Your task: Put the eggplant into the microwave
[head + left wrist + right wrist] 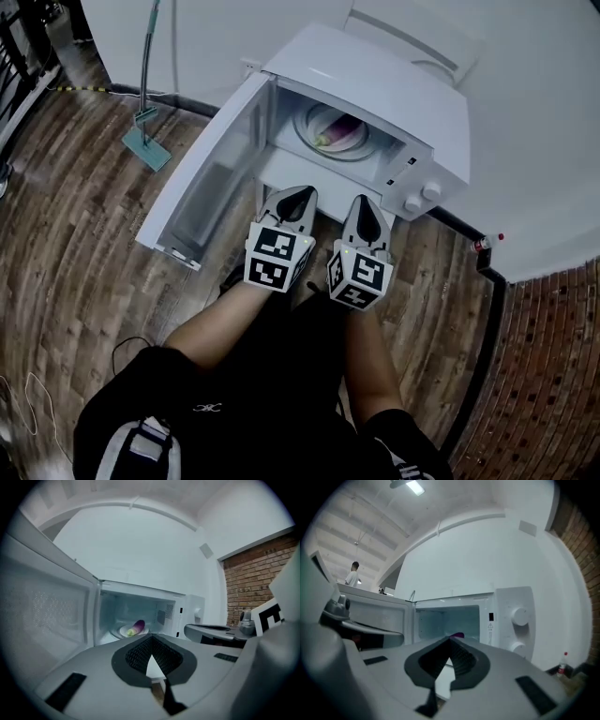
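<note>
The purple eggplant (pixel 339 129) lies on the round plate (pixel 323 117) inside the white microwave (pixel 375 84), whose door (pixel 202 183) swings wide to the left. My left gripper (pixel 300 194) and right gripper (pixel 367 203) hover side by side just in front of the opening, both shut and empty. In the left gripper view the eggplant (pixel 138 626) rests on the plate (pixel 124 631) beyond my shut left gripper (pixel 151 639). In the right gripper view only the eggplant's tip (pixel 458 635) shows over my shut right gripper (pixel 450 641).
The microwave stands on a wood floor against a white wall. A teal floor tool (pixel 145 145) leans at the left, and a small red-capped bottle (pixel 483 246) sits by the wall at the right. Two knobs (pixel 519 616) are on the microwave's right panel.
</note>
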The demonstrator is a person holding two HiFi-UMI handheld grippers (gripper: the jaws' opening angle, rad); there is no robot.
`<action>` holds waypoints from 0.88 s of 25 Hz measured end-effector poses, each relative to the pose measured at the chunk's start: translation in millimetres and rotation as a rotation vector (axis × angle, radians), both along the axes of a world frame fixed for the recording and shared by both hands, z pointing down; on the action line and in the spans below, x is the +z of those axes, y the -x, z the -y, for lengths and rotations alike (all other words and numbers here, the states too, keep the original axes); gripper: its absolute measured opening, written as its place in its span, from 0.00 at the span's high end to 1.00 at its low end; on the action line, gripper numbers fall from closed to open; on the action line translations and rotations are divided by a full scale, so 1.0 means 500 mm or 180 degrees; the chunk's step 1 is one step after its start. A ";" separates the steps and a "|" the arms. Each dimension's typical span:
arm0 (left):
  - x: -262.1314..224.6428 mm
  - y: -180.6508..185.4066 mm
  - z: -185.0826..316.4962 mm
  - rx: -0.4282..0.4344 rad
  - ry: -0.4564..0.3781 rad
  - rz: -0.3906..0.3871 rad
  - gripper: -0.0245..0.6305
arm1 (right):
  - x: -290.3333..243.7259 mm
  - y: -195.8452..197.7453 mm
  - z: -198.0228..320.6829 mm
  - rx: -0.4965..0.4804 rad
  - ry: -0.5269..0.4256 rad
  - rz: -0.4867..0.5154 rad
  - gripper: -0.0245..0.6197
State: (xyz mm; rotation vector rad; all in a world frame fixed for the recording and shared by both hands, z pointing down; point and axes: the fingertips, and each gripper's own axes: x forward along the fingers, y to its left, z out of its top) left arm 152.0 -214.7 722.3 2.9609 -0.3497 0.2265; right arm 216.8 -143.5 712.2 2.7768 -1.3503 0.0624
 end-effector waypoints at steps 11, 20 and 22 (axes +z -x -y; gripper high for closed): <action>-0.187 0.003 0.029 0.0026 0.0226 -0.0036 0.96 | -0.165 -0.032 0.000 0.0264 -0.0005 0.0485 0.94; -0.659 0.002 0.033 0.0137 0.0121 0.0342 0.96 | -0.682 -0.005 0.014 0.0290 -0.0064 0.0558 0.94; -0.768 -0.003 0.021 0.0194 0.0102 0.0306 0.96 | -0.782 -0.002 0.002 0.0313 -0.0099 0.0581 0.94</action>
